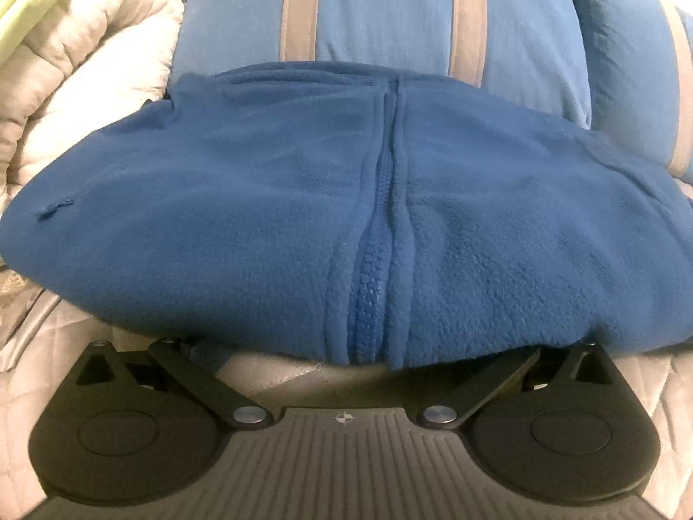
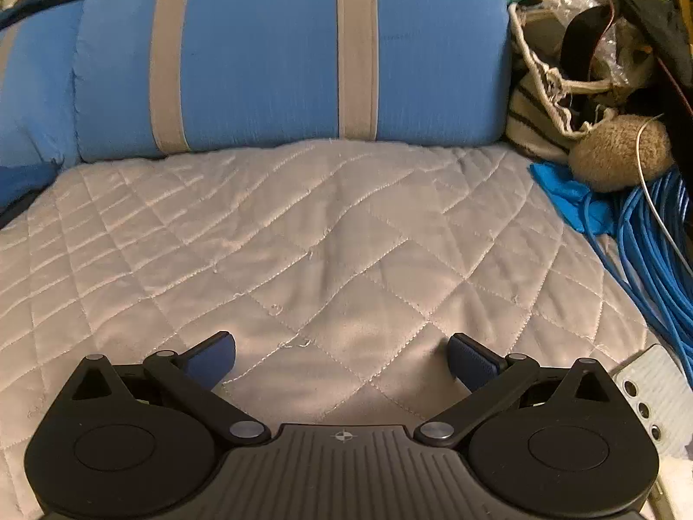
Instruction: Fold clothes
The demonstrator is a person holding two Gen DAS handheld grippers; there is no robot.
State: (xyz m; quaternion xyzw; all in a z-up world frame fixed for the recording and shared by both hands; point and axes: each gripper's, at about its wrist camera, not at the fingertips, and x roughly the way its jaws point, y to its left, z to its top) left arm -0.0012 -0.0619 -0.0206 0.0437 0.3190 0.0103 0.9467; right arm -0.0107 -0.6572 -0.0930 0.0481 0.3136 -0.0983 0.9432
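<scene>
A dark blue fleece jacket (image 1: 260,216) lies folded on the bed and fills the left wrist view, its zipper (image 1: 372,294) running down the middle toward me. My left gripper (image 1: 346,349) sits at the jacket's near edge with its arms spread wide. Its fingertips are hidden under the fleece hem. In the right wrist view my right gripper (image 2: 342,359) stands open over the bare grey quilted cover (image 2: 303,238), with nothing between its blue pads (image 2: 472,359). A sliver of the jacket (image 2: 21,182) shows at that view's left edge.
A light blue pillow with grey stripes (image 2: 268,56) stands across the back; it also rises behind the jacket (image 1: 381,13). A white comforter (image 1: 86,65) is bunched at the left. At the right lie blue cables (image 2: 649,238), a striped bag (image 2: 537,121), a tan plush ball (image 2: 615,151) and a power strip (image 2: 649,385).
</scene>
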